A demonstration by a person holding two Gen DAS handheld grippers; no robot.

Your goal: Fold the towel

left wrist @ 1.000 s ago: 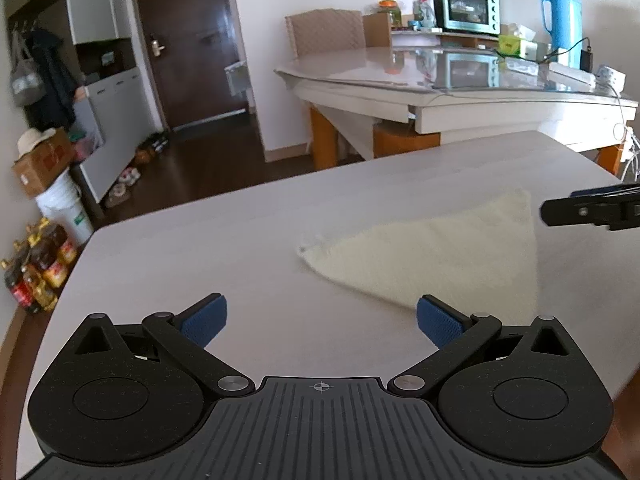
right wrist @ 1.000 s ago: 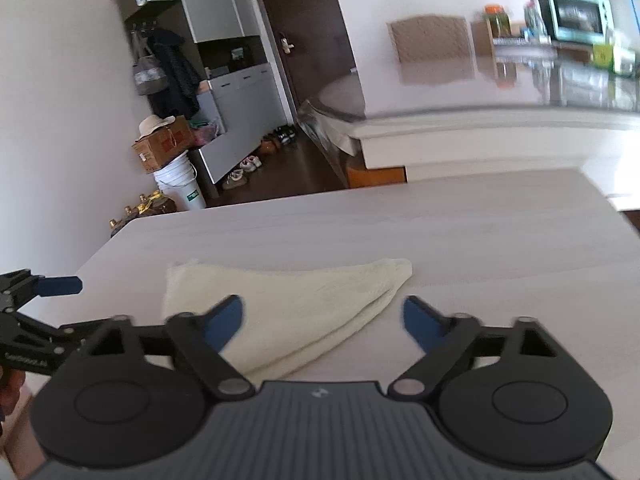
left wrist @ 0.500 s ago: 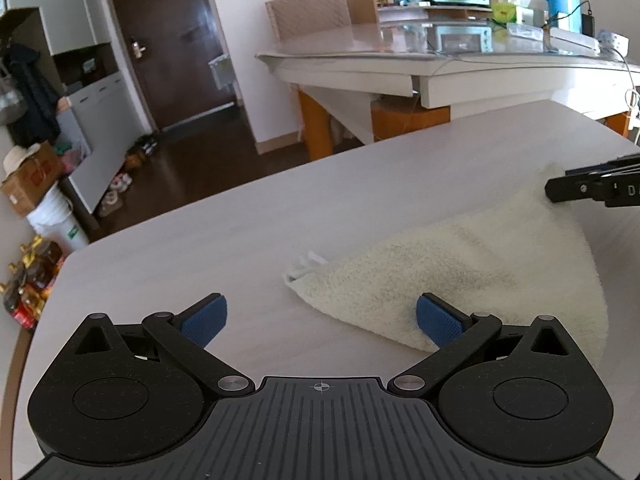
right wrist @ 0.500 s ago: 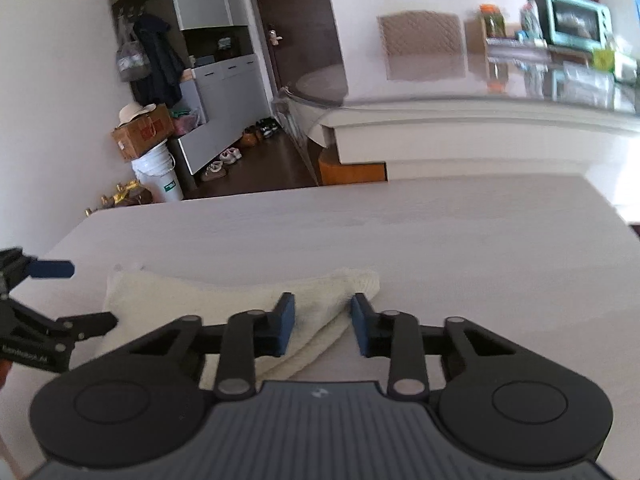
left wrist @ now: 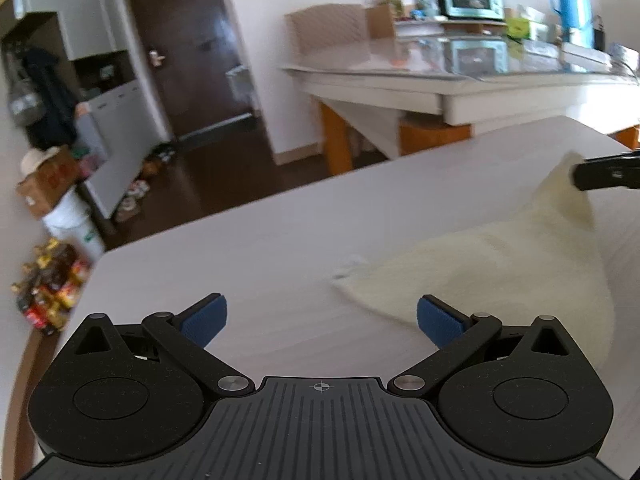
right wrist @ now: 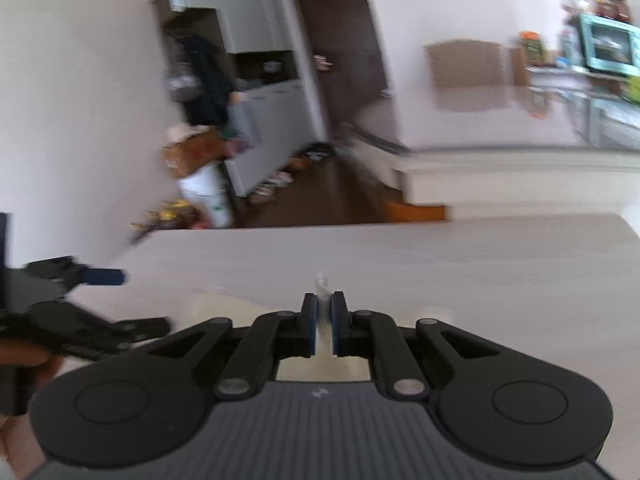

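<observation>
Pinching towel [right wrist: 322, 322] corner now, right tool [right wrist: 324, 312] previously wide apart.

Both tools are matte black. The left gripper [left wrist: 322, 320] has two round housings flanking a ribbed grey centre plate with a small crosshair mark, silver pivot screws just beside that plate, and linked arms ending in ridged blue pads [left wrist: 440, 326]. The right gripper [right wrist: 324, 322] matches: same ribbed plate, silver screws, triangular cut-outs, thin blue pads [right wrist: 335, 320].
</observation>
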